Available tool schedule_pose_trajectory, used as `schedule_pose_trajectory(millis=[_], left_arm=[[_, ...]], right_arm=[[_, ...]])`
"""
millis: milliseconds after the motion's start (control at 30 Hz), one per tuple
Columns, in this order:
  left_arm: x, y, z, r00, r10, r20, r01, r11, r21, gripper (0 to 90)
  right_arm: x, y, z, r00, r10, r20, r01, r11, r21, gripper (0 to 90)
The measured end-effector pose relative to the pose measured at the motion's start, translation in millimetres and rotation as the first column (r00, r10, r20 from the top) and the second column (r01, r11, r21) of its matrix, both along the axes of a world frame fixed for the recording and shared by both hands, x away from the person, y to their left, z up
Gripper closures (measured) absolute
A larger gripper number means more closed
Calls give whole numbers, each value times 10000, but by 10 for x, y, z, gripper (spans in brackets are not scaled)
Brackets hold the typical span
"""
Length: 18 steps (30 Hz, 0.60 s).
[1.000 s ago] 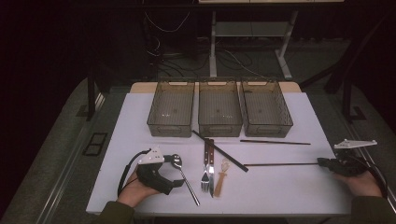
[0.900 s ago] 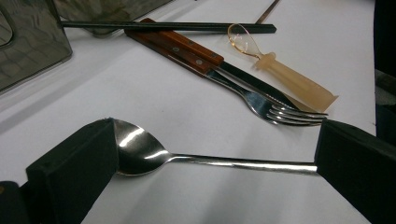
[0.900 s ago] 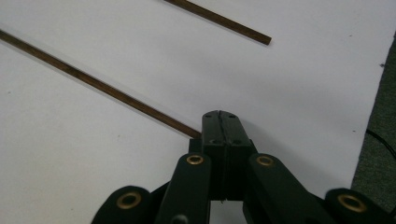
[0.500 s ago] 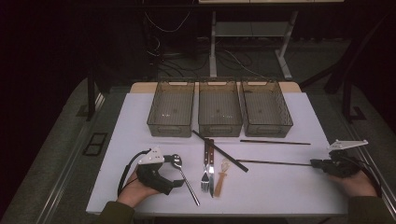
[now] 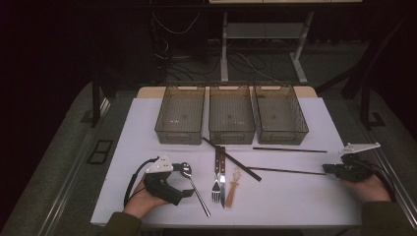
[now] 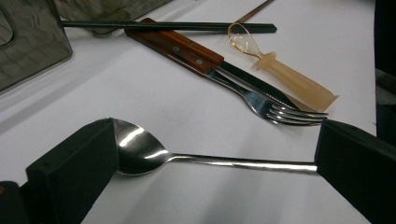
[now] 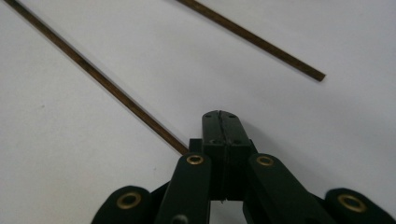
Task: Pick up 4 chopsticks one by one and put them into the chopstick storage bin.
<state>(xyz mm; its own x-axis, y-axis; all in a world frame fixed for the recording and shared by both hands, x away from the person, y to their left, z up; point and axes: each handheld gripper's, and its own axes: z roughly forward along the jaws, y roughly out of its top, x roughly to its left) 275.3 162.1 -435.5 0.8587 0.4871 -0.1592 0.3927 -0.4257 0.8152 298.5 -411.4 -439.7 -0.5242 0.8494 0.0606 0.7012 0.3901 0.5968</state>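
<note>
Left gripper (image 6: 215, 154) spread wide astride the spoon (image 6: 144, 154) flat on the bench (image 5: 295, 196), handle running crosswise from one pad to the other, untouched; right gripper (image 7: 220, 122) clenched empty, thin stick (image 7: 102, 84) ending just beside.

a shiny steel spoon (image 6: 154, 156) lies flat on the white table, bowl up, near the front left. a thin dark brown chopstick (image 7: 100, 81) lies flat at the right, its near end hidden from sight.
</note>
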Motion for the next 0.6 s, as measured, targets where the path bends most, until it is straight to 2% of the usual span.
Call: schedule_pose_trajectory(millis=[133,367,600], left_arm=[[1,2,0,10000,-2,-7,2,10000,-8,0],[-2,1,2,10000,-24,14,24,10000,-4,0],[-1,-1,-1,10000,-22,-2,22,10000,6,0]], right_arm=[[-27,22,-1,9999,134,-67,-135,9999,-85,899],[-126,41,-7,9997,212,-88,-211,9997,122,899],[-201,119,6,9973,717,-173,-717,9974,-19,899]])
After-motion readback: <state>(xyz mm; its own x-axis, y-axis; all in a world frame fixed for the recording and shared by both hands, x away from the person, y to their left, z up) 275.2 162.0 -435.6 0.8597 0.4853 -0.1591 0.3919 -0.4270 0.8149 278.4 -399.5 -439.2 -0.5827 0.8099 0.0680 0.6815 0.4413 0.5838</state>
